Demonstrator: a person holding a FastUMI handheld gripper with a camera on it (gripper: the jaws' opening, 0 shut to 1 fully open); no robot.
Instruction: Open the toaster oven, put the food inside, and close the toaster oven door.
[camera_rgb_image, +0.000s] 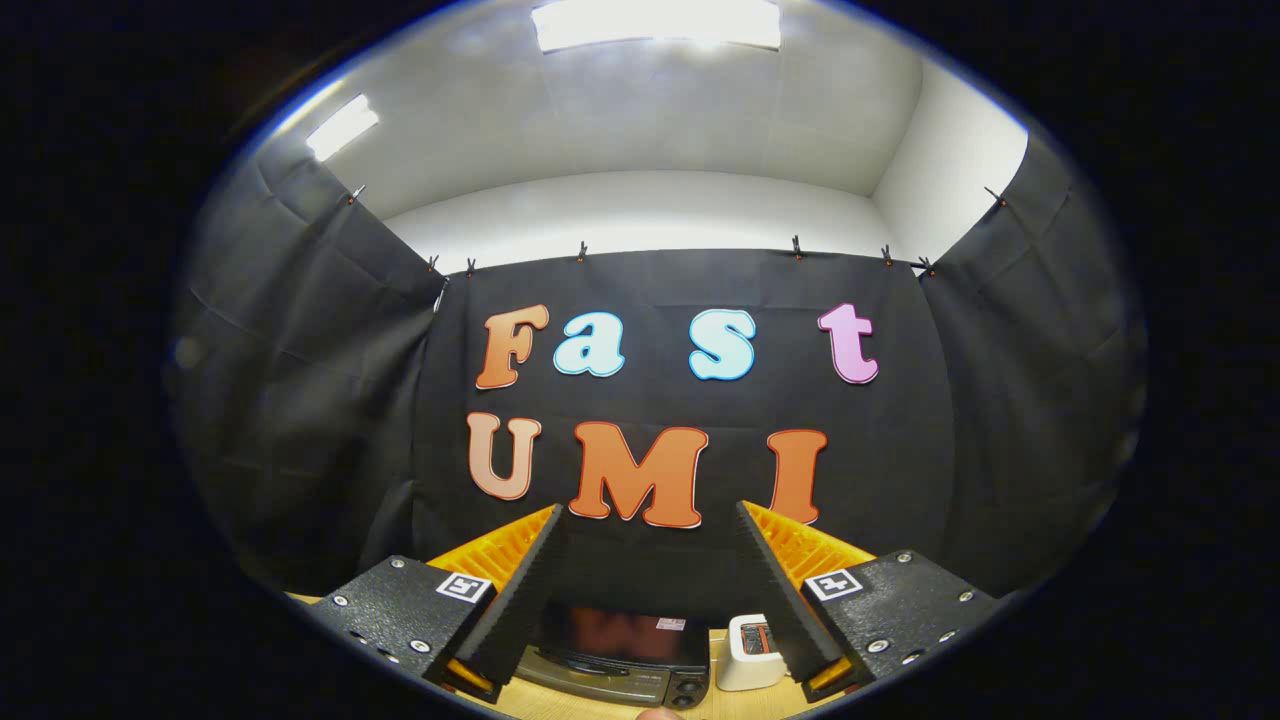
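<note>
My gripper is held high and stands open, nothing between its fingers. Far below and between the fingers stands the toaster oven, a dark box with a glass door that looks closed, its knobs at the right end. It rests on a light wooden table. A small rounded bit of something peeks up in front of the oven; I cannot tell what it is.
A small white appliance with a slot on top stands right beside the oven, close to my right finger. Black cloth walls close the booth behind and on both sides.
</note>
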